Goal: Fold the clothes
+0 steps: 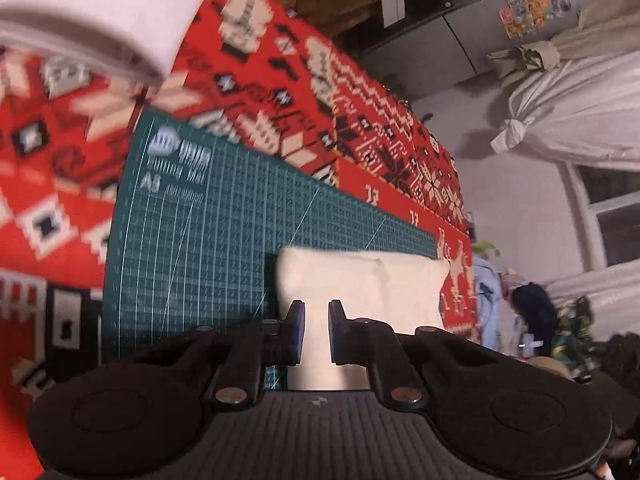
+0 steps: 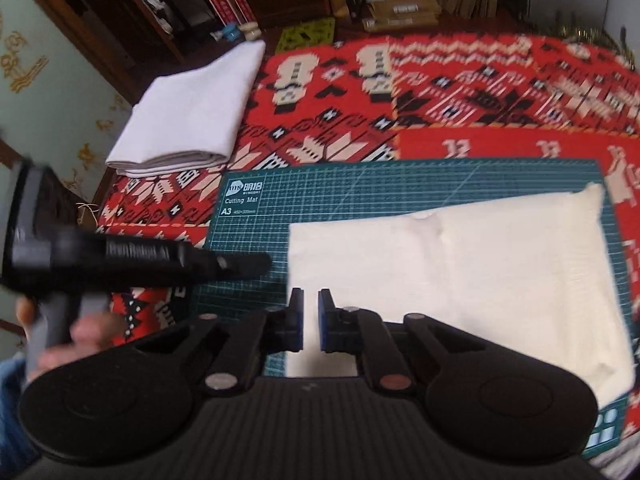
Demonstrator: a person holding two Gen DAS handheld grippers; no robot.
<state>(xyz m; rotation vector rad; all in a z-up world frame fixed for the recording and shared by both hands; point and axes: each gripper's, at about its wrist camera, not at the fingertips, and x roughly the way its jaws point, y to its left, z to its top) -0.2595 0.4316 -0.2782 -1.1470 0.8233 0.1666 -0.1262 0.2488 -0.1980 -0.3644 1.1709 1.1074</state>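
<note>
A cream cloth [image 2: 460,280], folded into a flat rectangle, lies on the right part of a green cutting mat [image 2: 360,188]. My right gripper [image 2: 310,304] hovers over the cloth's near left corner, its jaws a narrow gap apart with nothing between them. My left gripper [image 2: 256,262] is blurred and reaches in from the left; its tip is over the mat just beside the cloth's left edge. In the left wrist view the left gripper [image 1: 316,312] is narrowly open over the cream cloth [image 1: 360,280], holding nothing, with the mat [image 1: 200,220] to its left.
A folded stack of white cloth [image 2: 188,112] rests at the far left of the red patterned tablecloth [image 2: 480,92], also seen as the white stack [image 1: 100,8]. A hand [image 2: 88,336] holds the left gripper's handle. Shelves and boxes stand beyond the table.
</note>
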